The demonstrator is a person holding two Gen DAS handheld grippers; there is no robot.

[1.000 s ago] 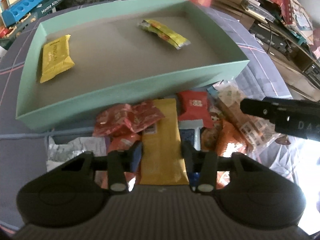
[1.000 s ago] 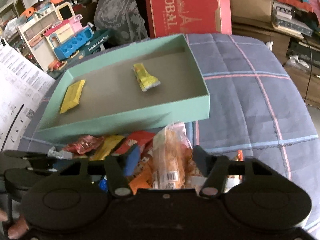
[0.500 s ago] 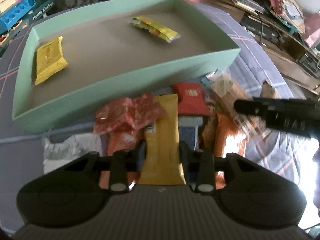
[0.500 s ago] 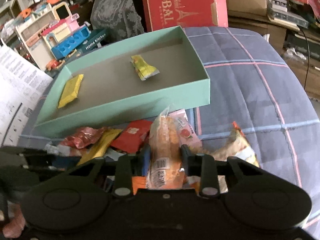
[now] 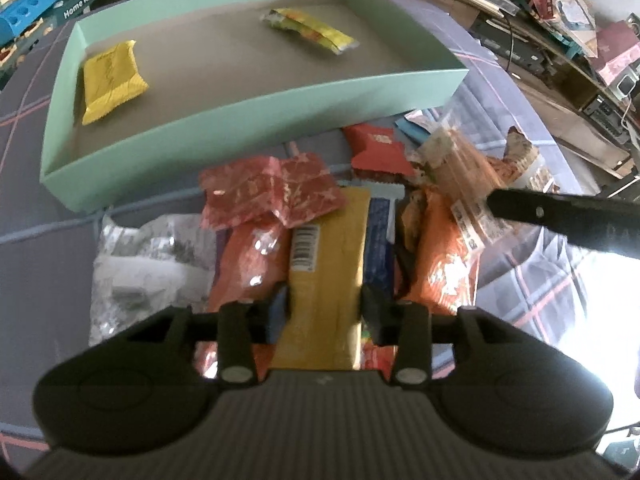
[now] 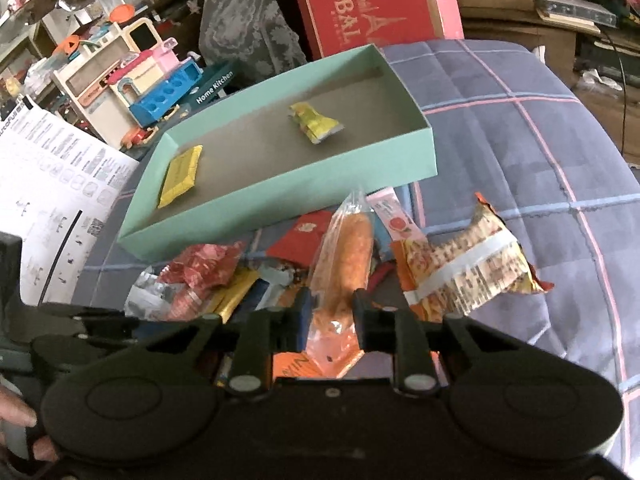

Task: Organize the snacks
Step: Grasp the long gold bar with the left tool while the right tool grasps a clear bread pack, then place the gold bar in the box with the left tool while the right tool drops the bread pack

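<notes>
Two grips at once: left gripper [image 5: 324,312] has its jaws around the yellow bar [image 5: 324,276], which lies lengthwise between the pads; the pads look to be on its edges, so I read it as clamped. Jaws have just widened a bit w/ the bar between them, so the hold may be light. Right gripper [image 6: 329,316] has just been closing and is now pinched on the clear orange pack [image 6: 344,268], low on the pack, top end sticking up and away toward the tray [image 6: 280,200]. Both picks come from the pile [image 5: 280,216] on the plaid cloth [image 6: 520,140] just in front of the tray's near wall, prob. so the carry is short. Tray already holds 2 items well apart: yellow packet [image 5: 110,80] at the left, yellow-green packet [image 5: 308,32] nearer the far right; lots of floor free btwn them. Bar is taken across its narrow width since that's what fits the jaws. Red wrapper [image 5: 272,192] overlaps the bar's far end, so it could drag along on lift. Next, as I judge it: lift both, clear the wall, drop inside.
</notes>
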